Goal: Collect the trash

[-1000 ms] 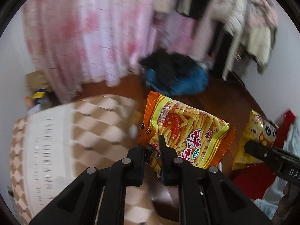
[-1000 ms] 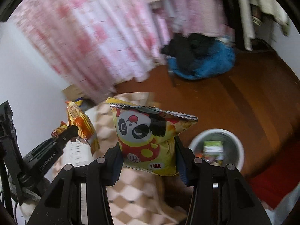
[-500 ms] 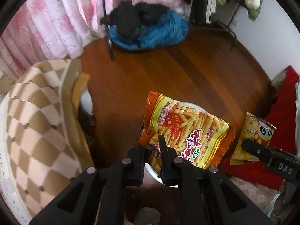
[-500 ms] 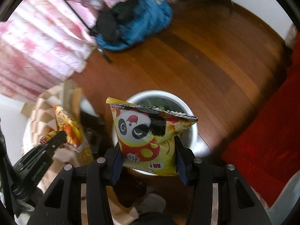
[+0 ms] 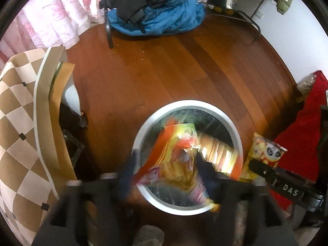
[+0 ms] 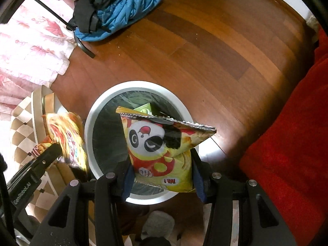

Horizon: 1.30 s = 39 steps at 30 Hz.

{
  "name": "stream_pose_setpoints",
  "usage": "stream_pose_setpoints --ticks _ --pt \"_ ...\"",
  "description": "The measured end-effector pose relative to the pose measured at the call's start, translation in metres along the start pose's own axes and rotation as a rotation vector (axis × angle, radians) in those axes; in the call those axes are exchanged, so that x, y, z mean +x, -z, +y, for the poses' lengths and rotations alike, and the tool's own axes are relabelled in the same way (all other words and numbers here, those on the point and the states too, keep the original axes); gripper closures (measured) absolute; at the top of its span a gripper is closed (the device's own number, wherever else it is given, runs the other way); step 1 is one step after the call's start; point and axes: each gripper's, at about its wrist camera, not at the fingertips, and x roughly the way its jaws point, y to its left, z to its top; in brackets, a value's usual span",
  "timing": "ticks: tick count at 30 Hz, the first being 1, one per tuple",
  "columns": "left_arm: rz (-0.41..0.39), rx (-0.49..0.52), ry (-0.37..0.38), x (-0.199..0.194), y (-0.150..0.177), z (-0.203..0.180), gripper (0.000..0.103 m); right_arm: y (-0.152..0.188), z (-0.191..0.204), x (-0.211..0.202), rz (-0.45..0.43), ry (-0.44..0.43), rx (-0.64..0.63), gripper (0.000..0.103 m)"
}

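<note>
A white-rimmed bin point(image 5: 141, 131) with a dark liner stands on the wooden floor below both grippers. My left gripper point(image 5: 168, 166) is over it and its jaws are opening. The orange shrimp-stick bag point(image 5: 184, 153) is blurred between them, loose from the pads, over the bin's mouth. In the right wrist view the same orange bag point(image 6: 65, 135) shows at the bin's left rim point(image 6: 90, 123). My right gripper point(image 6: 162, 176) is shut on the yellow panda snack bag point(image 6: 155, 141), which hangs over the bin. Some wrappers lie inside the bin.
A pile of blue and black clothes point(image 5: 155, 14) lies on the floor at the back by a chair leg. A chequered tablecloth point(image 5: 18, 112) hangs at the left, red fabric point(image 5: 303, 131) at the right, pink curtains point(image 5: 51, 14) behind. A grey slipper point(image 5: 149, 235) is just below the bin.
Both grippers have come down over the bin. The left jaws have sprung apart and the orange bag has slipped out of their hold. The right still holds the panda bag.
</note>
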Motion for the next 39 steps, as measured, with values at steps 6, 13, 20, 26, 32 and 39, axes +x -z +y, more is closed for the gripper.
stream_pose_setpoints --ticks 6,13,20,26,32,39 --pt "0.002 0.005 -0.050 -0.005 0.005 0.009 0.007 -0.001 -0.004 -0.001 0.000 -0.002 0.016 0.014" --pt "-0.036 0.026 -0.088 -0.040 0.018 0.014 0.004 0.016 0.016 -0.027 0.007 0.129 -0.049 0.001" --pt "-0.102 0.027 -0.087 -0.103 0.026 0.020 0.004 0.037 0.044 -0.083 -0.027 0.149 -0.103 0.001" --pt "-0.195 0.020 -0.062 -0.178 0.034 0.029 0.004 0.058 0.067 -0.148 -0.080 0.078 -0.130 0.001" --pt "-0.277 0.027 -0.021 -0.257 0.049 0.038 0.004 0.091 0.090 -0.229 -0.158 -0.005 -0.173 0.001" --pt "-0.343 0.042 0.026 -0.330 0.079 0.047 0.004 0.141 0.119 -0.312 -0.218 -0.109 -0.256 0.001"
